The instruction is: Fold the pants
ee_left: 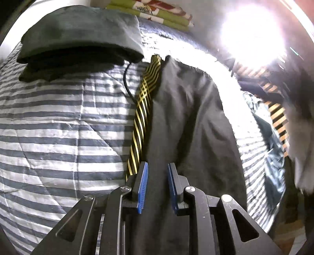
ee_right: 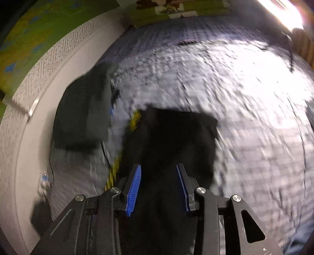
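Note:
Dark pants [ee_left: 186,109] with a gold-and-black striped side band [ee_left: 143,109] lie along the striped quilt [ee_left: 49,121]. My left gripper [ee_left: 157,166] is shut on the pants; dark cloth fills the narrow gap between its blue pads [ee_left: 143,186]. In the blurred right wrist view, the pants [ee_right: 176,137] form a dark block on the quilt [ee_right: 245,117], with the yellow band [ee_right: 135,119] along their left edge. My right gripper [ee_right: 158,166] sits over their near end with black cloth between its blue pads [ee_right: 134,190], and it looks shut on them.
A folded stack of dark grey garments [ee_left: 78,35] [ee_right: 84,113] rests on the bed to the left of the pants, with a black cable [ee_left: 127,84] beside it. Green patterned bedding [ee_left: 157,13] lies at the far end. A white patterned bed frame [ee_right: 39,78] runs along the left. Strong glare [ee_left: 253,35] fills the upper right.

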`<move>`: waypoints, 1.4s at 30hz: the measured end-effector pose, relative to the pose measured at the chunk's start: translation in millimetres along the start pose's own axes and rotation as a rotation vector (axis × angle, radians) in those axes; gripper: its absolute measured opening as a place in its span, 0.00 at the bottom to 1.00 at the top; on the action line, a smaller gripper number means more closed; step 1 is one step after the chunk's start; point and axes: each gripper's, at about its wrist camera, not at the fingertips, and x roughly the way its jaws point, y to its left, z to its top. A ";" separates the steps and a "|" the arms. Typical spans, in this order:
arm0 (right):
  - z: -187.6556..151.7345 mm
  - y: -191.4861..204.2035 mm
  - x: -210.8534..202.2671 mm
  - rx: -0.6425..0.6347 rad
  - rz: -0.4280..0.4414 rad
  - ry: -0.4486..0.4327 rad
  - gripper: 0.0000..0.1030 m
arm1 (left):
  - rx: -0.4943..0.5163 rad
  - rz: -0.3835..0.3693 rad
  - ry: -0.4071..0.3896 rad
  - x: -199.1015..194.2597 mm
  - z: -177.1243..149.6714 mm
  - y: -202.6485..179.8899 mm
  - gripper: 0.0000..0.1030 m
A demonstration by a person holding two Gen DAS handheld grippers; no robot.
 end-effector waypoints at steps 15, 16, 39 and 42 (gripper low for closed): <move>-184.6 -67.3 0.3 0.120 0.046 0.098 0.33 | 0.040 0.142 0.011 23.5 4.1 -15.9 0.25; -184.8 -65.3 -1.2 0.115 0.045 0.094 0.33 | 0.042 0.149 0.008 23.5 5.7 -15.7 0.25; -188.2 -55.8 10.8 0.142 0.031 0.094 0.33 | 0.011 0.184 -0.037 13.2 9.9 3.8 0.01; -186.2 -54.9 12.6 0.134 0.034 0.089 0.34 | -0.044 0.167 -0.041 12.8 7.6 15.8 0.08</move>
